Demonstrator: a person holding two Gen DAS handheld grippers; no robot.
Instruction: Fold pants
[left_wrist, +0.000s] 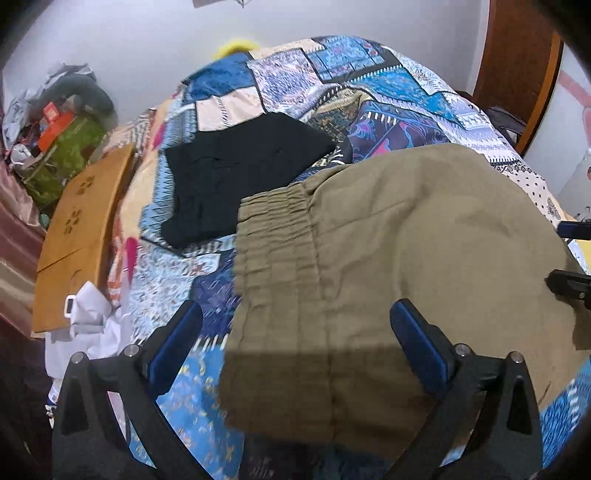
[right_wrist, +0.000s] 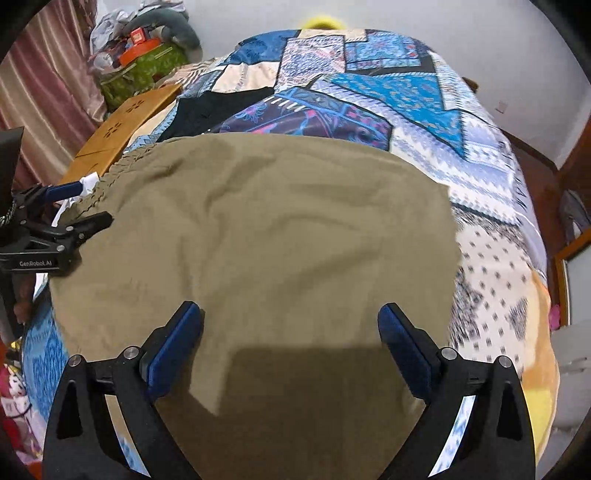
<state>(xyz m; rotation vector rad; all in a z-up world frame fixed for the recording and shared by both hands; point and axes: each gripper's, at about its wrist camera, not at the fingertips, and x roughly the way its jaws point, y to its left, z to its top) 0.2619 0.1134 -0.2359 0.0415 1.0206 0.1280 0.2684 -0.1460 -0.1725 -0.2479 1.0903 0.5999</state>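
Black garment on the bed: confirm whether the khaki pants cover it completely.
No. The black garment lies mostly exposed on the patchwork bedspread, beyond the khaki pants, whose elastic waistband only reaches its near edge.

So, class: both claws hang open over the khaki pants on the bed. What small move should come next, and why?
Probably lower the left claw and close it on the elastic waistband. Both claws are open and grip nothing; the right claw hovers over the pants, which lie spread and rumpled on the quilt.
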